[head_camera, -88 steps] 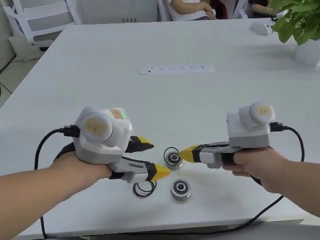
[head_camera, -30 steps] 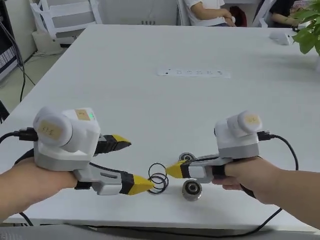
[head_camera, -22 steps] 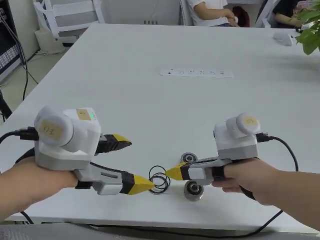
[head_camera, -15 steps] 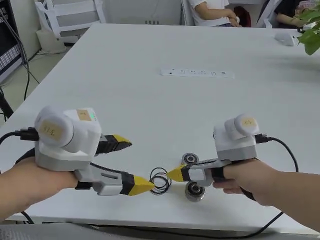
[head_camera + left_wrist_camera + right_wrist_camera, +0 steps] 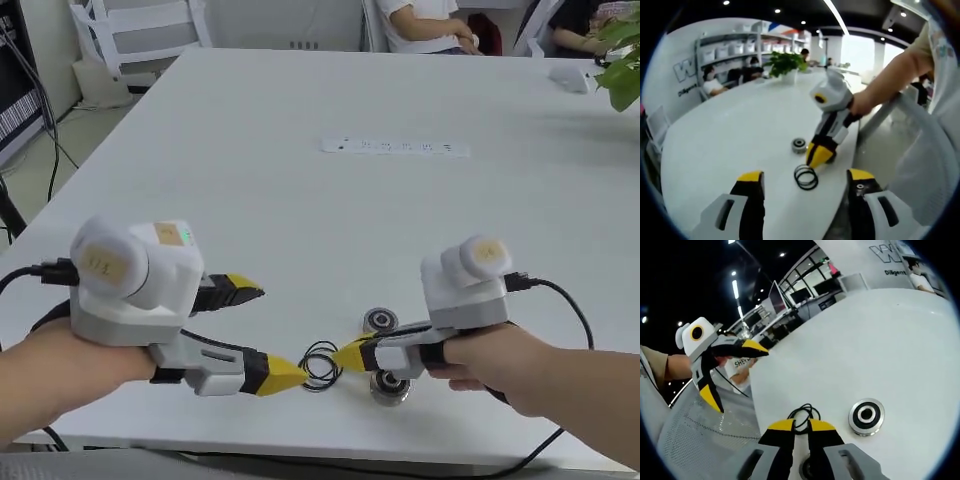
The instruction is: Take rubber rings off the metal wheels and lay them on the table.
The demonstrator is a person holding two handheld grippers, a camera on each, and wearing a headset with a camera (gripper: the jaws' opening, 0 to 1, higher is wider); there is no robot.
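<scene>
Nearest are two grippers. The left gripper (image 5: 261, 331) sits at the lower left of the head view, a hand wrapped behind it and its jaws spread wide. The right gripper (image 5: 350, 352), at lower centre, points left with its jaws drawn narrow; whether they pinch anything cannot be told. One heap of black rubber rings (image 5: 320, 364) lies on the white table (image 5: 300, 200) between the two tips. The loops overlap, so their number is unclear. There are two metal wheels. The near wheel (image 5: 390, 390) sits partly under the right gripper, and the far wheel (image 5: 380, 320) lies just beyond. The right gripper view shows the near wheel low between its own jaws; in the left gripper view the right gripper stands before that spot. Farther up lies one power strip (image 5: 395, 147).
</scene>
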